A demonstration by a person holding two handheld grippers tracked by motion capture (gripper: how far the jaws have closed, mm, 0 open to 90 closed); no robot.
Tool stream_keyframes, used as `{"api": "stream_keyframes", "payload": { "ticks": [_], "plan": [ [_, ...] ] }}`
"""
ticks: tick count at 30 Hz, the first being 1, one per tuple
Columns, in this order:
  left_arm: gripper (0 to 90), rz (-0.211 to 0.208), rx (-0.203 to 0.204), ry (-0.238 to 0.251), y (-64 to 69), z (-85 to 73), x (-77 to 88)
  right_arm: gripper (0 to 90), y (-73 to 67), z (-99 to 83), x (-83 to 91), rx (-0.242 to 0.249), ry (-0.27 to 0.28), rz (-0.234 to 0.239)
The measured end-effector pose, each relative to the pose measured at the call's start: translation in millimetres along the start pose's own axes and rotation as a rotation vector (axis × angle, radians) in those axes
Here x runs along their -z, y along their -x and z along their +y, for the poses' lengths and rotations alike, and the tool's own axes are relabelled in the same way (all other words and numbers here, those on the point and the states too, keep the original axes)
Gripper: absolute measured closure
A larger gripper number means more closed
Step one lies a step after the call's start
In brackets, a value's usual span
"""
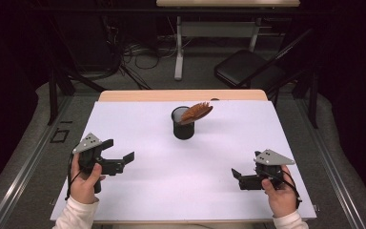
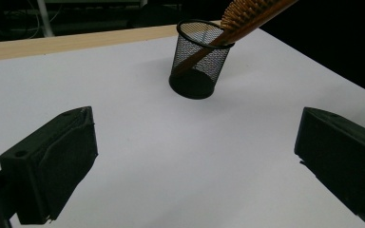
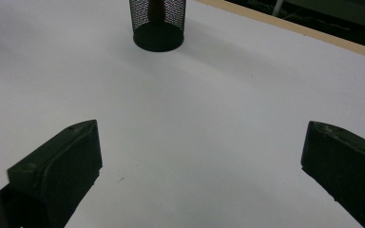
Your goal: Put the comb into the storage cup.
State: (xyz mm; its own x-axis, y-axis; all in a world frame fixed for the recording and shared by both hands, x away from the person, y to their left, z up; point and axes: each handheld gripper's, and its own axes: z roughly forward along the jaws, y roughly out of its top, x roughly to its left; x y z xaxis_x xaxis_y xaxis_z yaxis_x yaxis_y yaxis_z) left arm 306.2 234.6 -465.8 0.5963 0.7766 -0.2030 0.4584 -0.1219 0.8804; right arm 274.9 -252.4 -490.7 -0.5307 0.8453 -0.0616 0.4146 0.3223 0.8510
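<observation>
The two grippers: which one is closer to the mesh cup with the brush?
The left gripper looks slightly closer to the mesh cup holding the brush; the right gripper sits nearer the table's front edge. Both are open.

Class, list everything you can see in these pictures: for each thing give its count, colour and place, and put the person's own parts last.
Mesh cup: one, black, upright on the far middle of the table.
Brush: one, brown wood, handle down in the mesh cup, bristle head leaning out over its rim.
Table: one, white top with a pale wood far edge.
Chair: one, black, on the floor beyond the table.
Left gripper: one, black, open, near left of the table.
Right gripper: one, black, open, near right.
Hands: two, in white sleeves, each holding a gripper.
</observation>
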Motion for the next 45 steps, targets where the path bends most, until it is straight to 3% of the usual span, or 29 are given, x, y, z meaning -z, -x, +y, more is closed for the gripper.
{"api": "stream_keyframes", "payload": {
  "ticks": [10,21,37,45],
  "plan": [
    [0.7,0.001,0.035,0.053,-7.7,-17.3,1.2,0.0,4.5,-9.9,-1.5,-0.03,0.0,-0.01],
    [0.7,0.019,0.049,0.065,-15.0,-35.7,-1.1,0.0,8.1,-17.5,-3.2,-0.051,0.016,-0.029],
    [0.7,0.032,0.042,0.087,-18.0,-45.6,-5.7,0.0,12.6,-28.7,-8.1,-0.078,0.023,-0.05],
    [0.7,0.049,0.018,0.087,-19.0,-50.7,-8.5,0.0,12.4,-34.1,-12.1,-0.082,0.012,-0.053]
  ]
}}
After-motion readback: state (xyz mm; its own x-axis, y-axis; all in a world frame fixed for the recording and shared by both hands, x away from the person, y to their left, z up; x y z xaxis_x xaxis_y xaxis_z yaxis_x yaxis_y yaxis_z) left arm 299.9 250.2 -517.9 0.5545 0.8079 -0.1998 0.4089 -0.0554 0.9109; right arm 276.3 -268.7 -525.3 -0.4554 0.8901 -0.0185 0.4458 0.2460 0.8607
